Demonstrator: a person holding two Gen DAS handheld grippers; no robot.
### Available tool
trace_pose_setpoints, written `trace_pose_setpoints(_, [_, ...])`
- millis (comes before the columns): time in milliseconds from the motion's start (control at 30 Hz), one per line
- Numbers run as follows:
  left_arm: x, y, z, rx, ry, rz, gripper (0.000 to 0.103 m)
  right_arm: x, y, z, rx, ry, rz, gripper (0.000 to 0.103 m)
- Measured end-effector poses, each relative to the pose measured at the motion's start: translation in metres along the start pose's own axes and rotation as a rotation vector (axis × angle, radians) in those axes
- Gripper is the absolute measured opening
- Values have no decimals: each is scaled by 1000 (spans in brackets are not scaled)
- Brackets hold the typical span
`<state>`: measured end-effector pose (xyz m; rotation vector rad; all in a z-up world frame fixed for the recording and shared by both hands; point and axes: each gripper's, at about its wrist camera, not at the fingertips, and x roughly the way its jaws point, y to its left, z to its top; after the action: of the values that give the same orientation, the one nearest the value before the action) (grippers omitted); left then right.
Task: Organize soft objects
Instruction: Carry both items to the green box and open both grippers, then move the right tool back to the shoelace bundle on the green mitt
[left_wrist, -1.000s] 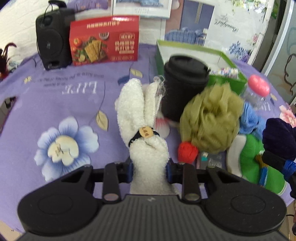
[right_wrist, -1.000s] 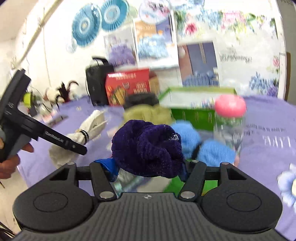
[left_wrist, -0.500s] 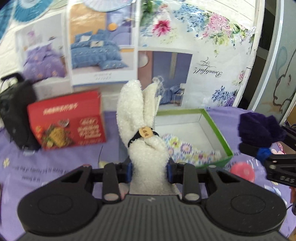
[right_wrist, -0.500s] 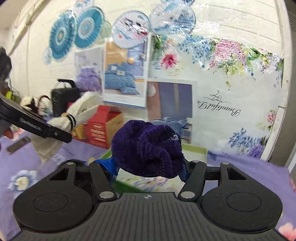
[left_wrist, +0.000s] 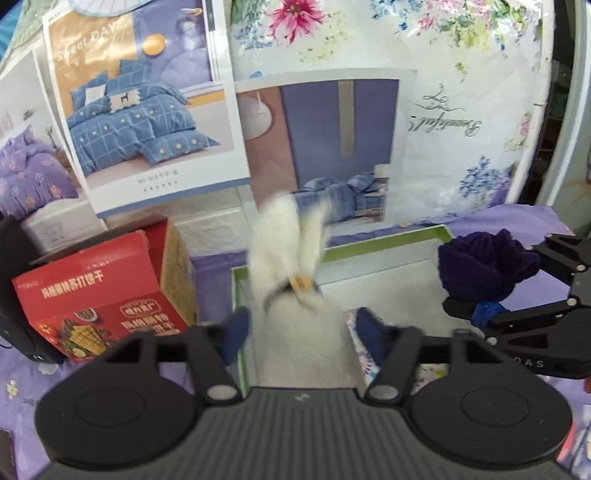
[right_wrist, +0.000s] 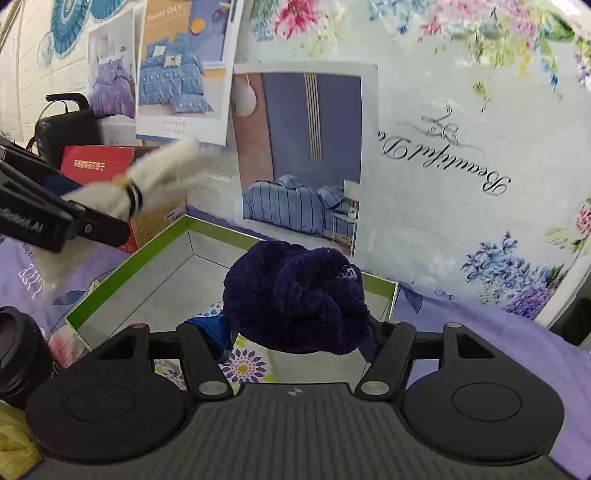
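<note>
Two wrist views, black cup (right_wrist: 16, 354) only in right, red carton (left_wrist: 107, 306) front in left

White brick wall (right_wrist: 22, 92) with bedding posters (left_wrist: 147, 110), floral sheet (left_wrist: 461, 92); purple flowered tablecloth (right_wrist: 480, 332) below.

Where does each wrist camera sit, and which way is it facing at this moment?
Left wrist: on the left gripper, looking along its fingers down at the green box and the poster wall; fingers have just been opening, white towel loose between them; no hand shows.
Right wrist: on the right gripper, facing the same box and wall; fingers have just been opening, purple towel between them; no hand shows.
Shared: box, both towels, each other's gripper.
</note>
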<state>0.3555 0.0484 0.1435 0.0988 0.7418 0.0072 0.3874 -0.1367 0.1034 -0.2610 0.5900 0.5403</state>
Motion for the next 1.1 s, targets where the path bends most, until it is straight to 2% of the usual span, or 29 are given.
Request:
trace_pose_setpoints(100, [3,-1,0,21,-1,34,70,3,2,0,-17,-11,-28,50])
trace_pose_setpoints(333, [-8,0,-8,30,1,40,72,-15,4,9,10,-71,-24,51])
trace_pose_setpoints(500, [-28,4,-16,-4,-5,19,73,-30,6,19,52,-97,-8,52])
trace_pose_setpoints(533, [-32,5,-17,-13,-5,15,73,-25,6,22,68,-69,9,52])
trace_pose_setpoints(567, [-36,5,-18,-20,-5,9,73,-17,6,27,84,-4,18,53])
trace_pose_setpoints(600, [-41,6,-20,-23,-8,3,74,-13,7,30,106,36,2,53])
trace_pose_setpoints(700, [-54,9,-24,-14,-32,13,76,-15,11,31,122,-7,-10,54])
trace_pose_setpoints(833, [-57,11,-26,2,-46,37,77,-13,15,31,99,7,-44,56])
trace_pose_setpoints(1100, [-46,10,-33,-11,-15,23,82,-12,11,22,96,31,-56,60])
